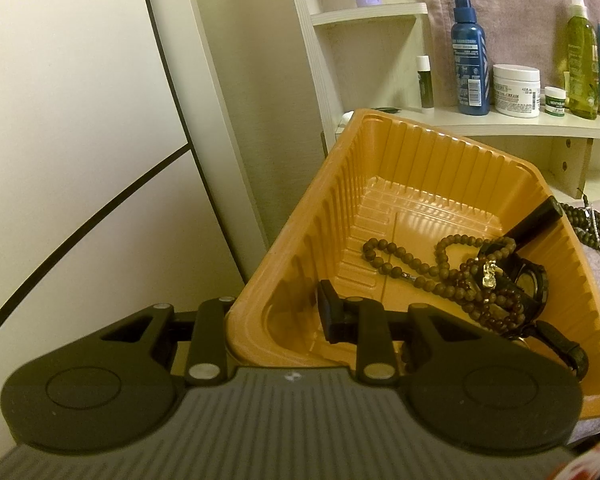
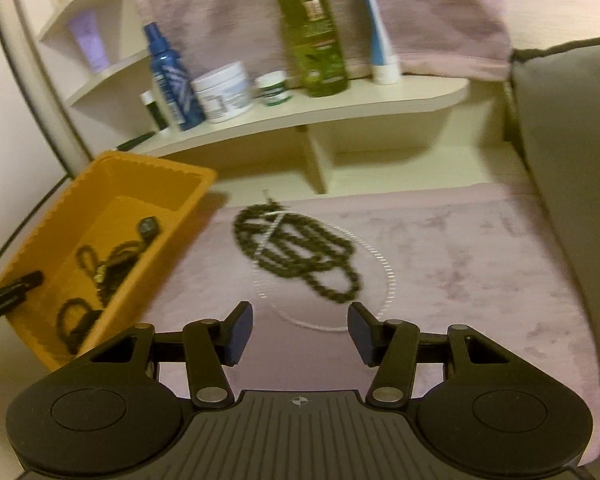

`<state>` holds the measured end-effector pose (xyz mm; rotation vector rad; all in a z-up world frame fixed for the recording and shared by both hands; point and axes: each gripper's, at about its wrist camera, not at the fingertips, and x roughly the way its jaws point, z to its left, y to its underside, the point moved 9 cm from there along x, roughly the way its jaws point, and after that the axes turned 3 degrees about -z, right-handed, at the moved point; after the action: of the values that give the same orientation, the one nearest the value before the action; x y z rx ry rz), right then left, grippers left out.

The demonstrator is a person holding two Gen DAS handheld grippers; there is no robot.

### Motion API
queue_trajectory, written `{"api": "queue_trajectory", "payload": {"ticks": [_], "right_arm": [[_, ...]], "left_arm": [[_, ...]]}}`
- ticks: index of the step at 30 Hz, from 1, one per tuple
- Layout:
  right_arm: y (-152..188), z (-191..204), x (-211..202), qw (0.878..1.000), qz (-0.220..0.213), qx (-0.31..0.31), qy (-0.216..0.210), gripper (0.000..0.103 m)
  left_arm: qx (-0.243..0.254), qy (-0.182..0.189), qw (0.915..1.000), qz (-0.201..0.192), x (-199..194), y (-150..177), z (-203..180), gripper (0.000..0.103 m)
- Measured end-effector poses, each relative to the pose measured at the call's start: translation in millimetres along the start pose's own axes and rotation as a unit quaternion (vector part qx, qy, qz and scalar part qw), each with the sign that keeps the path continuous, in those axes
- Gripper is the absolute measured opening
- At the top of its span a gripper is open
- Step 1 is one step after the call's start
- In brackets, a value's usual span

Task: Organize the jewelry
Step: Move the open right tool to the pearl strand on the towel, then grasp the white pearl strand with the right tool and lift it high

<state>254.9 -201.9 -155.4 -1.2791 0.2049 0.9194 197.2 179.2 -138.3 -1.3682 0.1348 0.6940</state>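
Left tool [image 1: 274, 312] clamped on the near wall of the ribbed orange plastic tray [image 1: 428, 160], tilted, with brown wooden bead strands [image 1: 428, 264] and a black wristwatch [image 1: 536, 280] inside. Right tool [image 2: 300, 330] released, nothing between its pads — hovering over the mauve plush cloth [image 2: 480, 248]. Just ahead, a coiled dark green bead necklace [image 2: 300, 252] and, seemingly, a thin pale chain [image 2: 380, 264] — blurred.

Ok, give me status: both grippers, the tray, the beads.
Left gripper clamped on orange tray wall. Right gripper open, empty. Dark bead strand on pink cloth, nothing blocking.
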Motion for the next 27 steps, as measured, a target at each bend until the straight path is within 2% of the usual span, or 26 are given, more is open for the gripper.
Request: {"api": "queue_trajectory", "payload": {"ticks": [13, 18, 24, 27], "right_arm": [[-1.6, -30.5, 8.9, 0.999, 0.002, -0.008, 0.048, 0.052], [-3.4, -35.9, 18.5, 0.998, 0.005, -0.020, 0.059, 0.037], [-6.7, -42.4, 34.0, 0.997, 0.010, -0.034, 0.074, 0.027], [-7.1, -43.6, 42.4, 0.996, 0.015, -0.037, 0.079, 0.025]], "left_arm": [[0.002, -0.001, 1.0000, 0.001, 0.6, 0.1, -0.1, 0.026], [0.002, -0.001, 1.0000, 0.001, 0.6, 0.0, -0.1, 0.026], [0.002, -0.001, 1.0000, 0.001, 0.7, -0.1, -0.1, 0.026], [0.002, -0.001, 1.0000, 0.001, 0.7, -0.1, -0.1, 0.026]]}}
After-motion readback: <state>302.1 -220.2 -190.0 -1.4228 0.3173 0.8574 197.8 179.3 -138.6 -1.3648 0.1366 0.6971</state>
